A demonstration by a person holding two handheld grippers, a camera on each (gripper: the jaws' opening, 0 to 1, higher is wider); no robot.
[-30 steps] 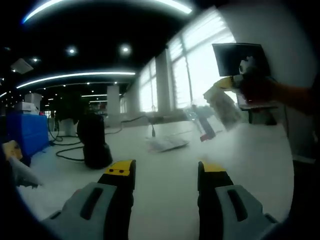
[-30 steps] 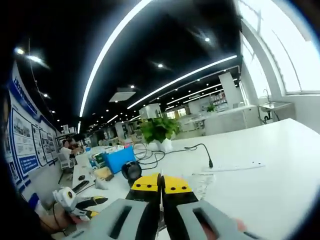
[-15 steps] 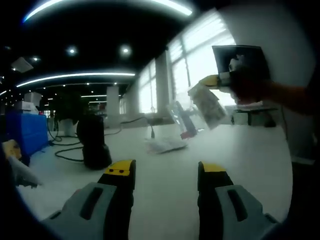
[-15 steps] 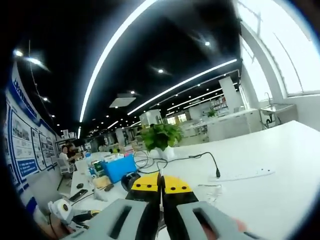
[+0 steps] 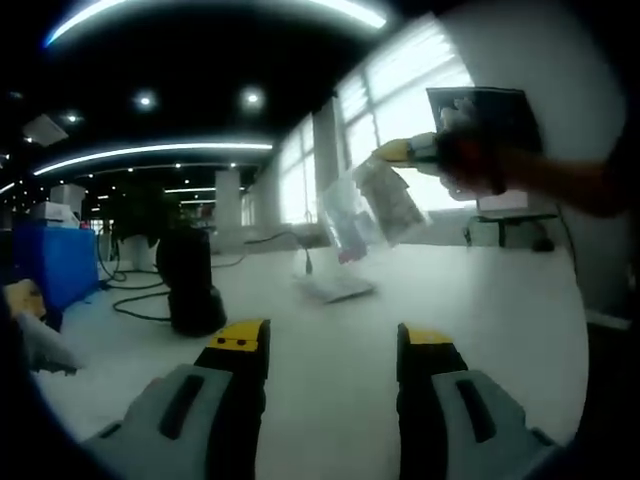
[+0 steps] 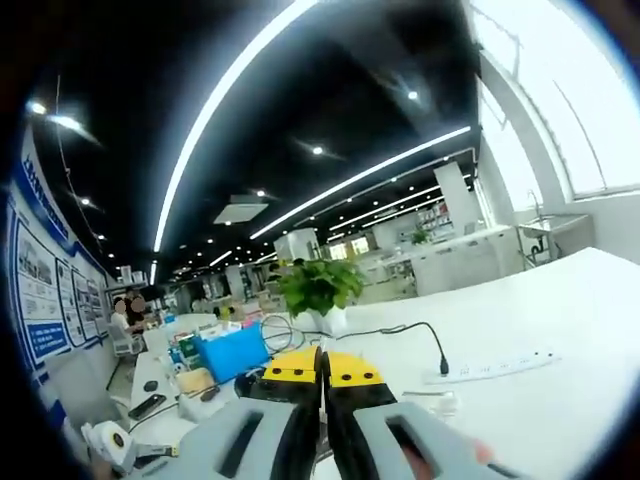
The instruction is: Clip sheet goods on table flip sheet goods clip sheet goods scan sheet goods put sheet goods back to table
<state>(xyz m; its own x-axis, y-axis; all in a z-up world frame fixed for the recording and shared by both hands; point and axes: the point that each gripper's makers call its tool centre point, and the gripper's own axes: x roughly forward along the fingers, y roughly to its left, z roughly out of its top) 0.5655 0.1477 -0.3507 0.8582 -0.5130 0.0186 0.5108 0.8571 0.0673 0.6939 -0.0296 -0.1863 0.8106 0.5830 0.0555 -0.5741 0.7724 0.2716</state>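
White table (image 5: 500,300) spreads below while the right gripper (image 5: 385,152), clamped on the clear packet (image 5: 360,205), carries it aloft toward the black scanner (image 5: 190,280); left gripper (image 5: 330,345) idles, jaws apart; best keep the label facing it.

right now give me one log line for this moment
right claw: shut on sheet goods, held up above table | left claw: open, empty | scanner: standing on table
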